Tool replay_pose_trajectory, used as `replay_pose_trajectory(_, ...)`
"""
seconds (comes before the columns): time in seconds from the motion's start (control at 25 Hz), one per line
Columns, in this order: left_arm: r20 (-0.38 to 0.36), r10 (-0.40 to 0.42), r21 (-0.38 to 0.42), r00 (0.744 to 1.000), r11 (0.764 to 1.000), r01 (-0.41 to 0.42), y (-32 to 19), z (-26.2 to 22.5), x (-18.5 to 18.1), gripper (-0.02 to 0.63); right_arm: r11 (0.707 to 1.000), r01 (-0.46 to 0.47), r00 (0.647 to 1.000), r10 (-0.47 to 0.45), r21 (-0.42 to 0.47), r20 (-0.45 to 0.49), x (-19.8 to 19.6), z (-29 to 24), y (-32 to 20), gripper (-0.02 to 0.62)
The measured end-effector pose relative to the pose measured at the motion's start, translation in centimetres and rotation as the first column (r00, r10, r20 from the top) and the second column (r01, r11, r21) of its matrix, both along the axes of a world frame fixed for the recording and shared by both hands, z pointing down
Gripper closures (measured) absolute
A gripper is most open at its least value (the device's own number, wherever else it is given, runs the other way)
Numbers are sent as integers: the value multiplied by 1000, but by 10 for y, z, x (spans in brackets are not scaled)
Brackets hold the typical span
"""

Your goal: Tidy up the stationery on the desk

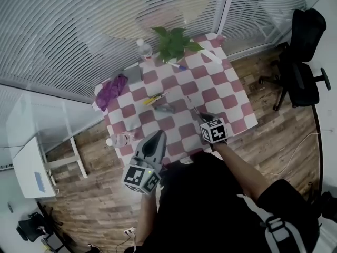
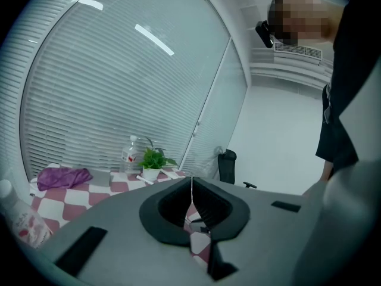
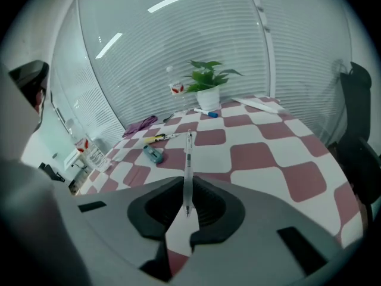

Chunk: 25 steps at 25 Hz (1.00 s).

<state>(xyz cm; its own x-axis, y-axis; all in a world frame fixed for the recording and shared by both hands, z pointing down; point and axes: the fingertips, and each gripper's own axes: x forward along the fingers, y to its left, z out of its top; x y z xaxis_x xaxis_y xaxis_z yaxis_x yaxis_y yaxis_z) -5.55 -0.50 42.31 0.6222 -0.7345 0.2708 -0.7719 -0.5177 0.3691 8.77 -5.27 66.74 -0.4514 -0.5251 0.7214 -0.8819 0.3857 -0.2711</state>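
My right gripper (image 1: pixel 204 117) is shut on a clear pen (image 3: pixel 189 159), which sticks straight out past the jaws over the checkered table (image 1: pixel 226 96). My left gripper (image 1: pixel 157 135) hangs at the table's near edge, its jaws shut with nothing between them (image 2: pixel 191 188). Loose on the cloth lie a yellow pen (image 1: pixel 154 98), a small blue-grey item (image 1: pixel 164 108) and a blue-capped marker (image 1: pixel 179 66). The right gripper view shows the yellow pen (image 3: pixel 158 138) and the blue-grey item (image 3: pixel 153 154) ahead to the left. A purple pouch (image 1: pixel 111 91) rests at the left edge.
A potted plant (image 1: pixel 174 44) and a water bottle (image 1: pixel 144 49) stand at the far edge, with a white strip (image 1: pixel 213 57) near the far right corner. A second bottle (image 1: pixel 121 139) lies at the near left corner. A black office chair (image 1: pixel 303 51) stands to the right.
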Motion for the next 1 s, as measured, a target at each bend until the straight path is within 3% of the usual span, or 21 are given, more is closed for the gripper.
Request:
replay_pose_trajectory(0.2,5,13,-5,1000,1000,-13,5,1,10,571,993,-113,993,114,-28,17,16,12,-8,534)
replay_pose_trajectory(0.48,23,2,-17,1000,1000,-1,14,-2,12,572,983,-182,983,181,-25,-20,21,31,-33,534)
replay_pose_trajectory(1.0,24,-64,-20,998,998,64,18,-4,3,571,980,-200,976,197,-19,-93,13,47,-68,532)
